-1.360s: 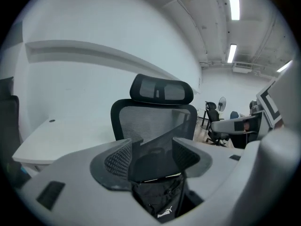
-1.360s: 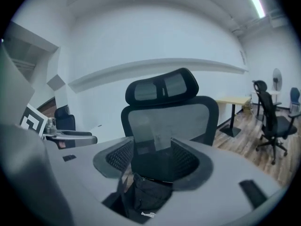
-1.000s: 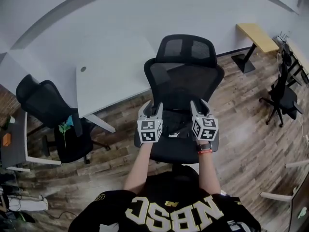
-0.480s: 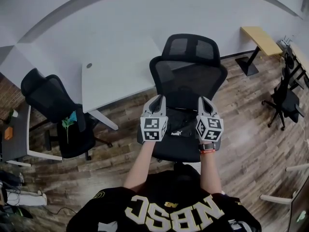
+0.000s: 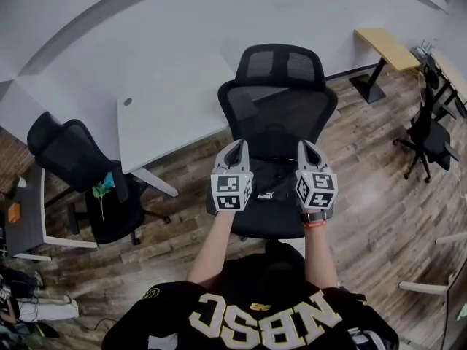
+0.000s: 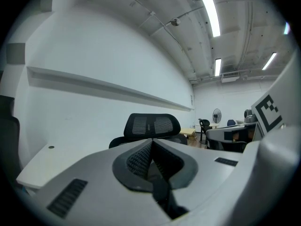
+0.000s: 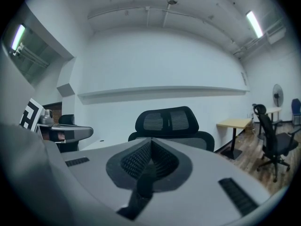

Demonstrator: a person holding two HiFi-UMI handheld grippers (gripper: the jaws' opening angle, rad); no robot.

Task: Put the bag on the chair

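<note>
Two shut, empty pairs of jaws: I hold left gripper (image 5: 236, 147) and right gripper (image 5: 307, 146) flanking the bag (image 5: 268, 183) on the chair (image 5: 281, 119).

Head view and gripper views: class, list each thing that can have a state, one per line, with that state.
left gripper: shut, nothing between its jaws.
right gripper: shut, nothing between its jaws.
chair: upright, seat occupied.
bag: lying on the chair's seat, held by neither gripper.
</note>
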